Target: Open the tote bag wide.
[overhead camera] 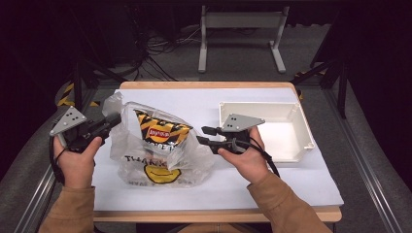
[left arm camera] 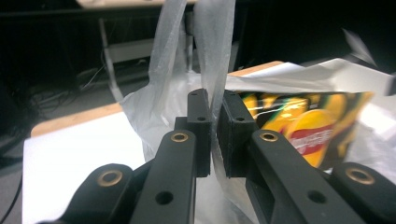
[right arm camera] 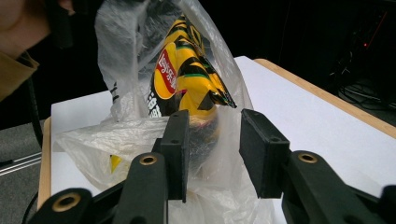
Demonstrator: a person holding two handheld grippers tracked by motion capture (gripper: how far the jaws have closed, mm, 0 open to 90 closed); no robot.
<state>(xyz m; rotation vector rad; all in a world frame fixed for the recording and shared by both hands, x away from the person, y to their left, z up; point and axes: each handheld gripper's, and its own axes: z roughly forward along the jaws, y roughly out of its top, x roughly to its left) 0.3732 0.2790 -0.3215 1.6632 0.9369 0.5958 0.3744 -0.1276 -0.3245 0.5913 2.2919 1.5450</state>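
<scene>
A clear plastic bag printed with a yellow smiley stands on the white table cover. Out of its mouth sticks a yellow and black chip bag. My left gripper is at the bag's upper left corner, shut on a strip of the plastic handle that runs up between the jaws of my left gripper, with the chip bag just behind. My right gripper hovers at the bag's right side. My right gripper stands open, facing the chip bag through the plastic bag, pads not pressing anything.
A white open tray sits at the right of the table, just behind my right hand. The white table cover reaches almost to the wooden table edge. A metal stand and cables lie on the floor beyond.
</scene>
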